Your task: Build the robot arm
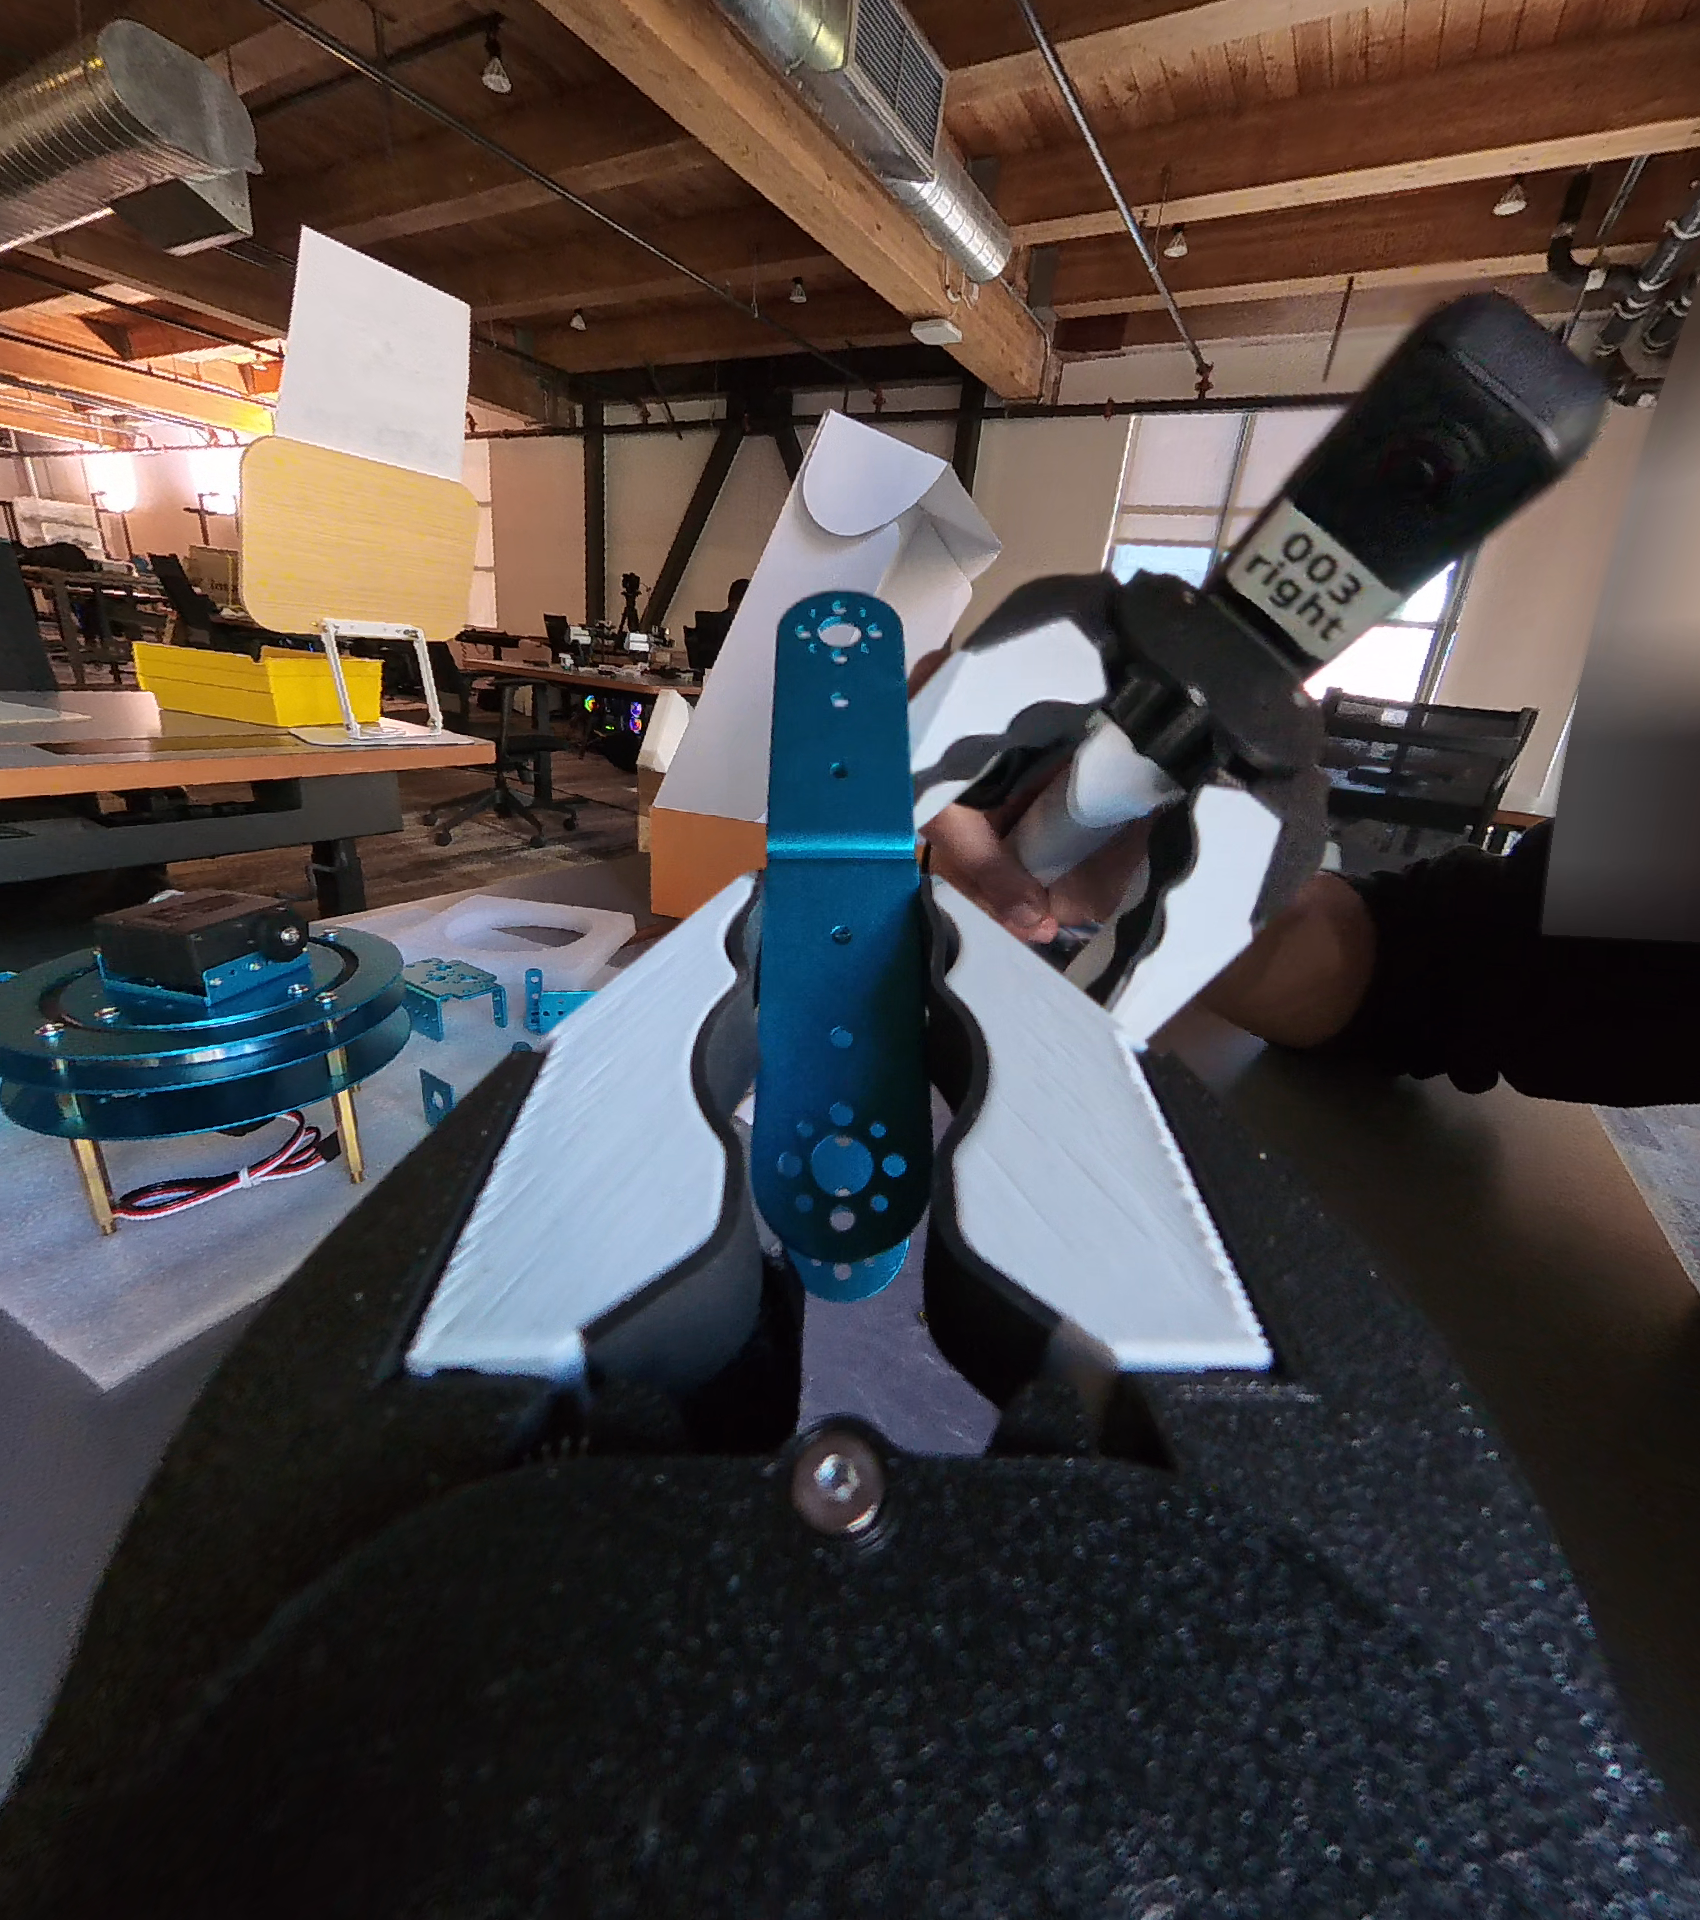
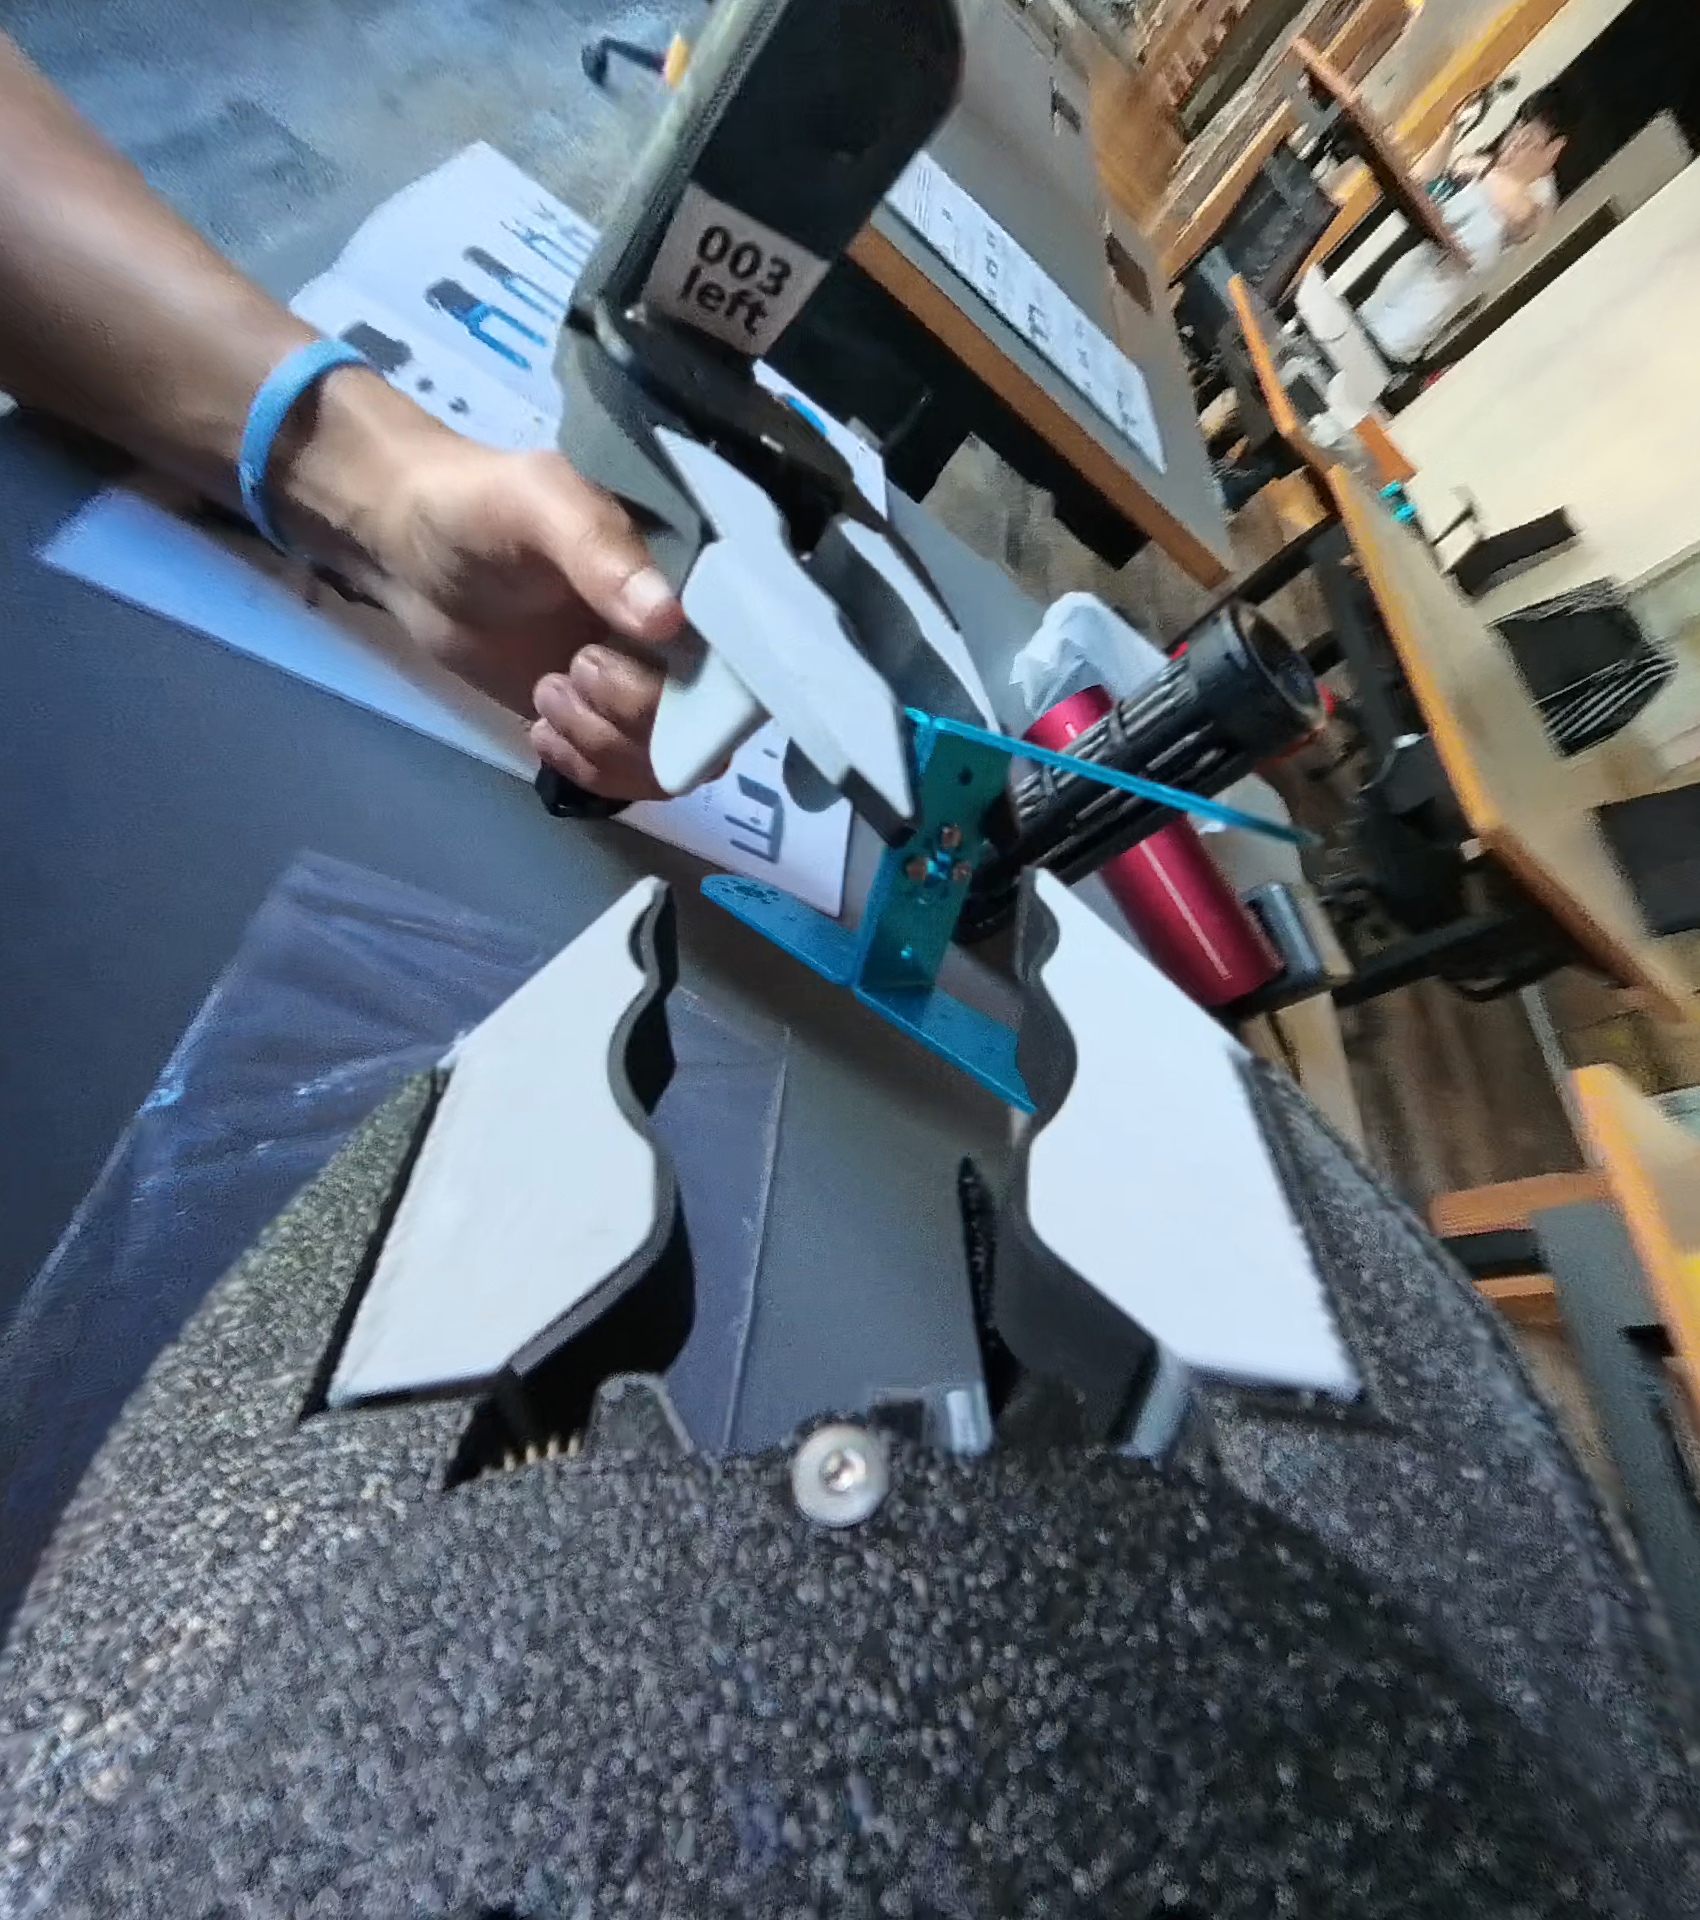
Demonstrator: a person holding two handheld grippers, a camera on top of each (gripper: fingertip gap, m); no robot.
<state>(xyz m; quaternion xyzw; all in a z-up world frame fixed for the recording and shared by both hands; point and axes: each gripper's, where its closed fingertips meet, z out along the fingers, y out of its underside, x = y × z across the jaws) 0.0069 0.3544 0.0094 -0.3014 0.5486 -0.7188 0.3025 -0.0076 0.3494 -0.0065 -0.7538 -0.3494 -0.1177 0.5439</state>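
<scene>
My left gripper point(image 1: 841, 894) is shut on a long blue perforated metal bracket point(image 1: 841, 1039) that stands up between its white fingers point(image 1: 607, 1122). My right gripper point(image 1: 1054, 831) hovers just right of it, open and empty, held by a hand in a black sleeve. In the right wrist view my right gripper point(image 2: 846, 888) is open, its fingers point(image 2: 513, 1195) spread either side of the blue bracket assembly point(image 2: 929, 935). The left gripper point(image 2: 919, 790) grips that assembly from above. Whether the assembly rests on the dark table point(image 2: 98, 779) I cannot tell.
A blue round base with a black servo point(image 1: 191, 997) stands on white foam at the left, with small blue brackets point(image 1: 472, 997) beside it. A white box point(image 1: 856, 582) stands behind. Printed sheets point(image 2: 472, 281), a red bottle point(image 2: 1178, 904), a black ribbed cylinder point(image 2: 1168, 727) and a clear bag point(image 2: 306, 1039) lie about. The grippers are tip to tip, or close to it.
</scene>
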